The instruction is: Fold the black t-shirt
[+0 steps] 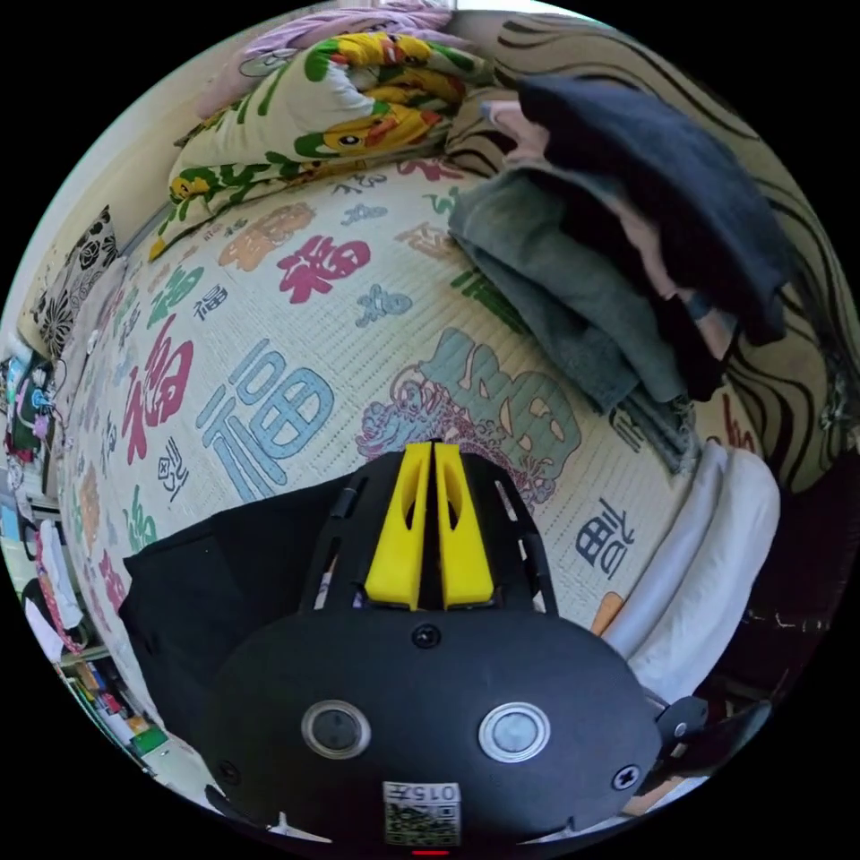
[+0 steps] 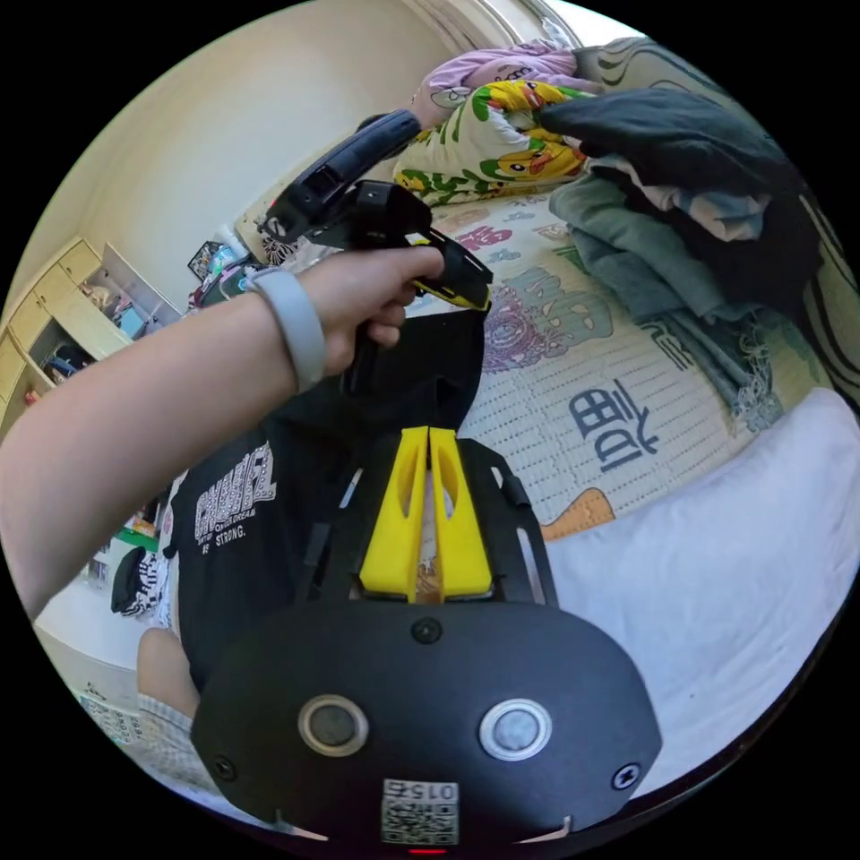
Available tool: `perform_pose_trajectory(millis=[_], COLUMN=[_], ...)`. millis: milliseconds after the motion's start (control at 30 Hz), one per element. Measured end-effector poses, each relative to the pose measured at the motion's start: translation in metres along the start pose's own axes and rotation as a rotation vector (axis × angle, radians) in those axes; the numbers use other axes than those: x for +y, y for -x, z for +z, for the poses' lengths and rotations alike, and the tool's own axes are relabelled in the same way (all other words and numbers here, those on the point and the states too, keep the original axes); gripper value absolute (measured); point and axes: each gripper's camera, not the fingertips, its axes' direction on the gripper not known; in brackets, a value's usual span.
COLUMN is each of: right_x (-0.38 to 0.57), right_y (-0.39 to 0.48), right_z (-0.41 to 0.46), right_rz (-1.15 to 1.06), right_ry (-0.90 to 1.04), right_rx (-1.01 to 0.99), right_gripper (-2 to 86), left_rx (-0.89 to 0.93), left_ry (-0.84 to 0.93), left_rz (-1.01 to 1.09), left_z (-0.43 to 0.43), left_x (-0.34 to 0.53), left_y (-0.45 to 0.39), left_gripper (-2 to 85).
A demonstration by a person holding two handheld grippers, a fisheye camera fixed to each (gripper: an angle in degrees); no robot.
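While the right claw (image 2: 428,448) shows its yellow jaws pressed together, seemingly pinching the black t-shirt (image 2: 233,511), the left claw (image 2: 466,288), also closed on cloth, lifts it off the bed mat (image 2: 618,430), likely to shake it flat; a clothes pile (image 2: 681,206) lies beyond.
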Motion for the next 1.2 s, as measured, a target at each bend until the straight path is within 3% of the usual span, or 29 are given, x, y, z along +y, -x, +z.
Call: perform_pose_trajectory(millis=[167,233,333,533,733,867,1000,1200], right_x=[-0.005,-0.008,-0.011,-0.004,0.021,0.036,0.033,0.000], right_y=[0.029,0.046,0.085,0.177,0.239,0.259,0.258,0.255], right_z=[-0.019,-0.026,-0.038,-0.015,0.056,0.091,0.082,0.107], right_rz=[-0.081,-0.122,-0.225,-0.431,-0.540,-0.575,-0.550,-0.400], right_ry=[-0.062,-0.078,-0.106,-0.034,0.170,0.288,0.200,0.153], right_rx=[0.041,0.043,0.012,-0.088,-0.110,-0.091,-0.109,-0.202], right_gripper=[-1.0,-1.0,-1.0,-0.9,-0.9,-0.7,0.0,-0.4], left_rx=[0.182,0.299,0.322,0.286,0.249,0.211,0.114,0.201], left_ry=[-0.185,-0.301,-0.410,-0.429,-0.344,-0.295,-0.360,-0.270], left_rz=[-0.155,-0.230,-0.306,-0.563,-0.751,-0.759,-0.659,-0.477], left_z=[-0.054,-0.084,-0.114,-0.099,-0.033,-0.011,-0.021,0.027], left_x=[0.045,0.089,0.162,0.336,0.465,0.503,0.518,0.484], left_y=[0.073,0.118,0.175,0.280,0.319,0.318,0.295,0.249], left_gripper=[-0.7,-0.7,-0.8,-0.8,-0.4,2.1,5.0,5.1])
